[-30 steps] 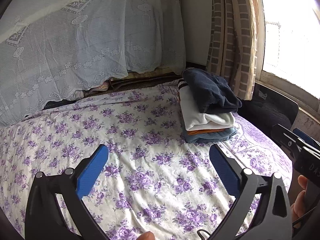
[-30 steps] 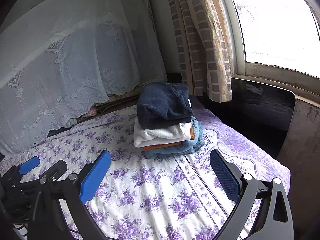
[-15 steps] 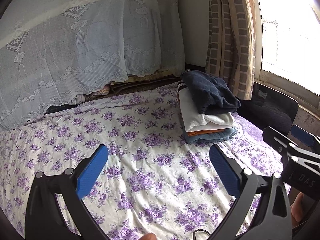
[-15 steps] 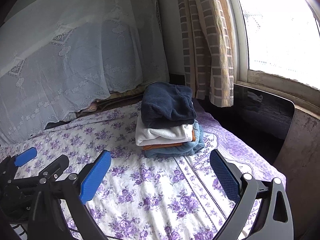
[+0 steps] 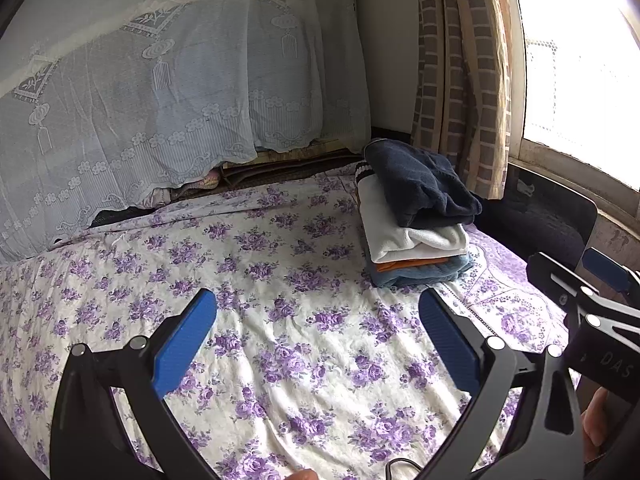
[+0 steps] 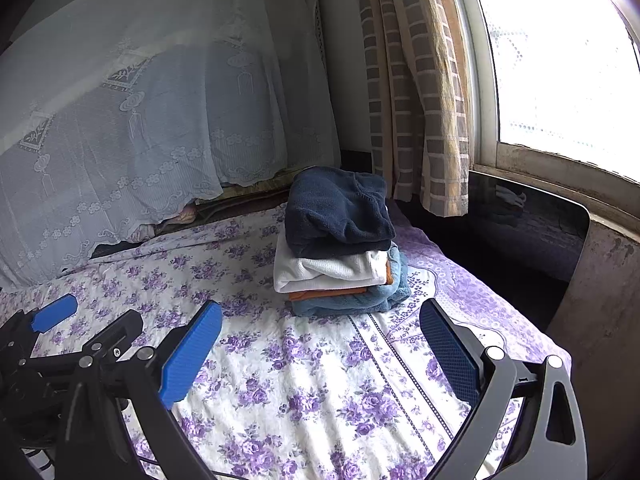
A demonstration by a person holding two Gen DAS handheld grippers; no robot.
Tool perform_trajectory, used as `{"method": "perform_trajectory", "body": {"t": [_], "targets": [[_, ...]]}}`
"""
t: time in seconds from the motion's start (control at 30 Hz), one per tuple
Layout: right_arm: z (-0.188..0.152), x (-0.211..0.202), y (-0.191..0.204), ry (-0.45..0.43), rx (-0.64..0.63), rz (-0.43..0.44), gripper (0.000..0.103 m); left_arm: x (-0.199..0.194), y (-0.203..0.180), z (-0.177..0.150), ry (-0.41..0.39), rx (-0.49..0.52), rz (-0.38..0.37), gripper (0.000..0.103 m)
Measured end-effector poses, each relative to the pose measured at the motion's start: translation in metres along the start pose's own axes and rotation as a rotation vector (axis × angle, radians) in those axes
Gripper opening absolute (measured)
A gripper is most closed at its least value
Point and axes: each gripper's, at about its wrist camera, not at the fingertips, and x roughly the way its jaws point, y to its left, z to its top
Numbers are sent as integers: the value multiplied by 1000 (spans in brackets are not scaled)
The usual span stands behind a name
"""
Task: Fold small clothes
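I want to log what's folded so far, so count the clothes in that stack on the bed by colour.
Navy: 1
White: 1
Orange: 1
Light blue: 1
Total: 4 folded pieces in the stack, as far as the visible edges show. Both hand-held grippers, left and right, are open and empty.

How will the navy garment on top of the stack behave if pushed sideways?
The navy garment looks thick and soft, so it would probably bunch and deform rather than slide as one piece. It overhangs the white layer below, so a push may tip it off the stack. Looks light; the lower folds might shift too.
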Motion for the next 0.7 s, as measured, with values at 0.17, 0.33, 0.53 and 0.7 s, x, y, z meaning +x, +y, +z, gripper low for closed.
{"method": "perform_trajectory", "body": {"t": [0.17, 0.33, 0.53, 0.7], "targets": [[0, 0, 0, 0, 0, 2, 100, 0, 0, 0, 0, 0, 1, 98], [1, 0, 0, 0, 1, 2, 99, 1, 0, 0, -2, 0, 2, 98], [0, 0, 0, 0, 1, 2, 100, 0, 0, 1, 0, 1, 0, 98], [0, 0, 0, -2, 0, 2, 99, 0, -1, 1, 1, -1, -1, 98]]}}
